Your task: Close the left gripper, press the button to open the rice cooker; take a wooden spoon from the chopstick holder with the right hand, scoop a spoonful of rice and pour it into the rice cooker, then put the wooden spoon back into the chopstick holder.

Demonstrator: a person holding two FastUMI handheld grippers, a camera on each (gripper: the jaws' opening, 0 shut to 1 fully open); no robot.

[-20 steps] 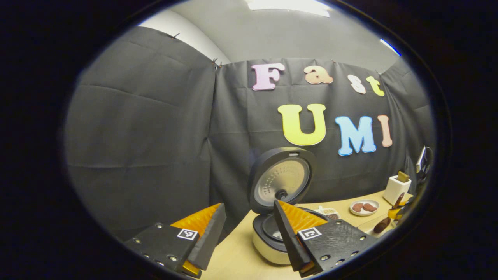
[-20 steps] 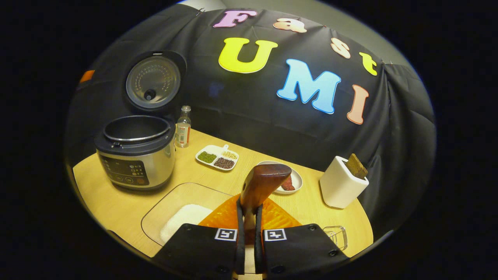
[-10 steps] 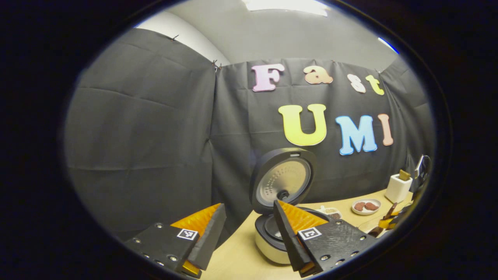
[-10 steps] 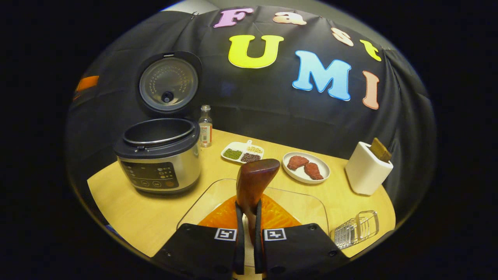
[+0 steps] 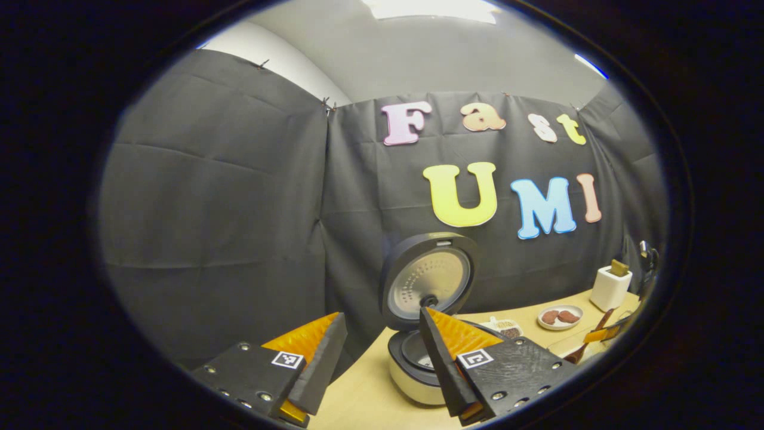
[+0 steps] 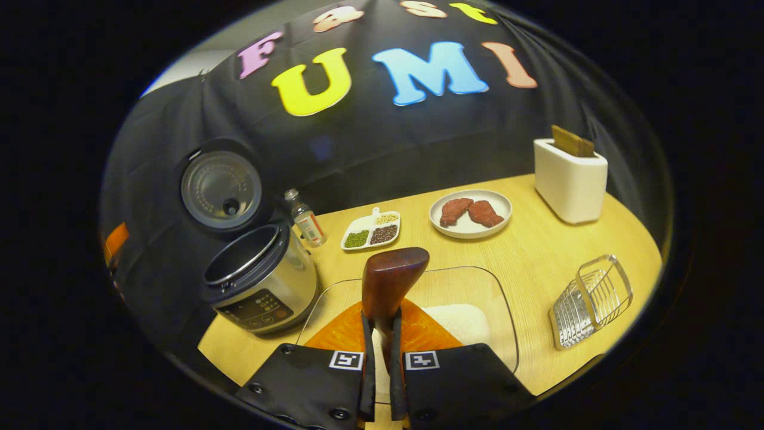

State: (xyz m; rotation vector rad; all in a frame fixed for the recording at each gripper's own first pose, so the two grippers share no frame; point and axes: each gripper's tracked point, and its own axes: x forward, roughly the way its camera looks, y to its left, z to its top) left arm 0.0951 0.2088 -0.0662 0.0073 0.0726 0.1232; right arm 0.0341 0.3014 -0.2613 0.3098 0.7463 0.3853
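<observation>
On the table (image 6: pixel 555 245) are counted one rice cooker (image 6: pixel 262 286), one bottle (image 6: pixel 304 218), one divided dish (image 6: pixel 371 229), one plate (image 6: pixel 470 213) with seemingly two meat pieces, one chopstick holder (image 6: pixel 570 179), one glass tray (image 6: pixel 471 298), one clear rack (image 6: pixel 591 298), one wooden spoon (image 6: pixel 391 283).

The left gripper (image 5: pixel 379 334) hangs with its two fingers spread wide apart and nothing between them, tilted a little so it looks up and across the booth rather than down. The right gripper (image 6: pixel 380 334) points forward and downward, its view canted to one side. Its fingers stand nearly together, both pressing on the narrow handle of the wooden spoon (image 6: pixel 391 283), whose bowl sticks out ahead of the fingertips.
</observation>
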